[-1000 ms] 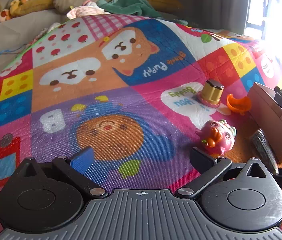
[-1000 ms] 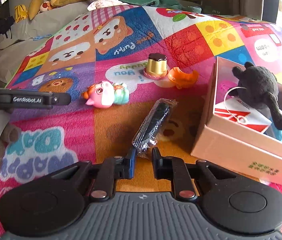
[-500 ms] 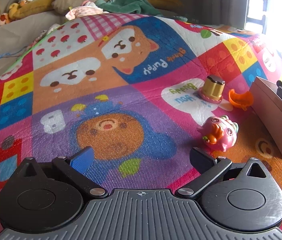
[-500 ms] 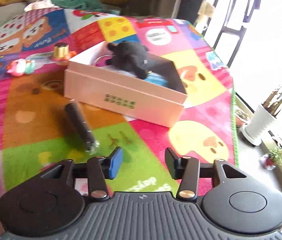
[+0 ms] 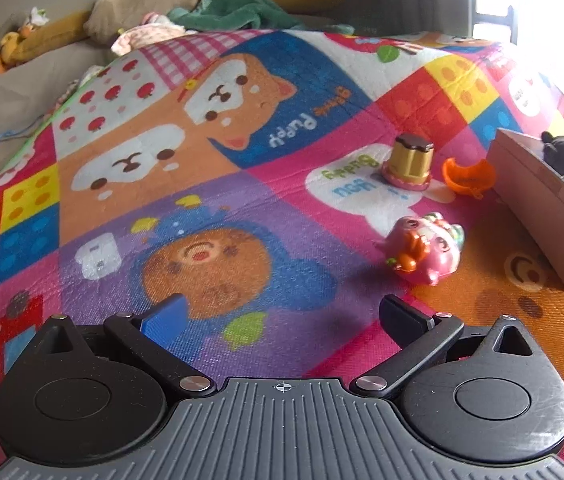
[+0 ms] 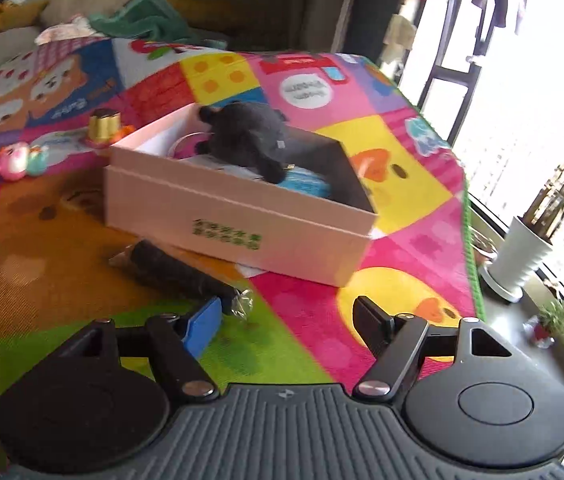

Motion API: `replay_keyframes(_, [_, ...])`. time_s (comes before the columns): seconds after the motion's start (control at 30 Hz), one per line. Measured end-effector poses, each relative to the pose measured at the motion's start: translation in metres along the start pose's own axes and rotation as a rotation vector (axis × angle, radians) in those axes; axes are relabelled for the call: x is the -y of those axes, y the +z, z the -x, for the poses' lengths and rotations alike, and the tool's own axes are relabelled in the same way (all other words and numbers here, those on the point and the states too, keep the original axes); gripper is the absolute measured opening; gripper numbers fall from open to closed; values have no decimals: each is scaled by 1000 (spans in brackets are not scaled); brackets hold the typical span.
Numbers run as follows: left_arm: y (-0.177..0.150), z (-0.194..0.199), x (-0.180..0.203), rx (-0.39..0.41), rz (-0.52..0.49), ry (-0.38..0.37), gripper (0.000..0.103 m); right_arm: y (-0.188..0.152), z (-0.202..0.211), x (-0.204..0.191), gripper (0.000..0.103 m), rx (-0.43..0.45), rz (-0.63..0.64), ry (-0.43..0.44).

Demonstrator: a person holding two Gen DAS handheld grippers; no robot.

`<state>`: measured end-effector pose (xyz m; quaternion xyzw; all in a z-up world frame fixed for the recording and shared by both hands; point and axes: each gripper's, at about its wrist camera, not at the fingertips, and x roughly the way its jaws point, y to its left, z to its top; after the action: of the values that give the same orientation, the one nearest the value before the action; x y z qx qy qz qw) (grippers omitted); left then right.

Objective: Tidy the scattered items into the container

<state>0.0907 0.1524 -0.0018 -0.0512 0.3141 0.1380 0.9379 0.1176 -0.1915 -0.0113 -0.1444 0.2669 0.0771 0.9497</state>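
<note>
Container: the pale cardboard box (image 6: 237, 216) sits open on the play mat (image 6: 41, 248); every place below is given relative to it.
Already inside: a black plush toy (image 6: 249, 136) lies on top of a blue item (image 6: 306, 184) and some white card; what else is under them I cannot tell.
Left outside, near front wall: a dark wrapped roll (image 6: 177, 270) lies on the mat just beside the box's front wall, apart from it.
Left outside, far side: a pink figure toy (image 5: 426, 248), a gold-and-pink cup toy (image 5: 408, 162) and an orange piece (image 5: 468, 176) lie on the mat beyond the box's left end.
Right gripper (image 6: 284, 320): its jaws have just been opening and now stand wide with nothing between them; the roll's crinkled end lies just beside the blue left finger.
Left gripper (image 5: 282, 312): spread wide and empty, hanging over the mat with the pink figure toy just ahead of its right finger.
Progress: partly done, by my estimate; at least four items are not yet in the box.
</note>
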Motion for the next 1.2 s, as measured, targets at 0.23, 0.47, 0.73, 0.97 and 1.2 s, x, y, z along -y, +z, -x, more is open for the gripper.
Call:
replay_keyframes(0.23, [3, 26, 54, 61, -155, -159, 103, 4, -7, 4, 96, -57, -226, 205])
replay_keyframes(0.47, [0, 14, 75, 43, -232, -155, 103, 15, -28, -29, 87, -116, -221, 226])
replay_keyframes(0.73, [10, -12, 74, -12, -218, -121, 103, -2, 1, -30, 85, -74, -132, 361])
replay_keyframes(0.97, [16, -19, 79, 6, -275, -140, 103, -17, 14, -42, 92, -51, -43, 378])
replay_keyframes(1.2, [25, -37, 79, 5, -265, -171, 103, -17, 14, -40, 94, -52, -51, 393])
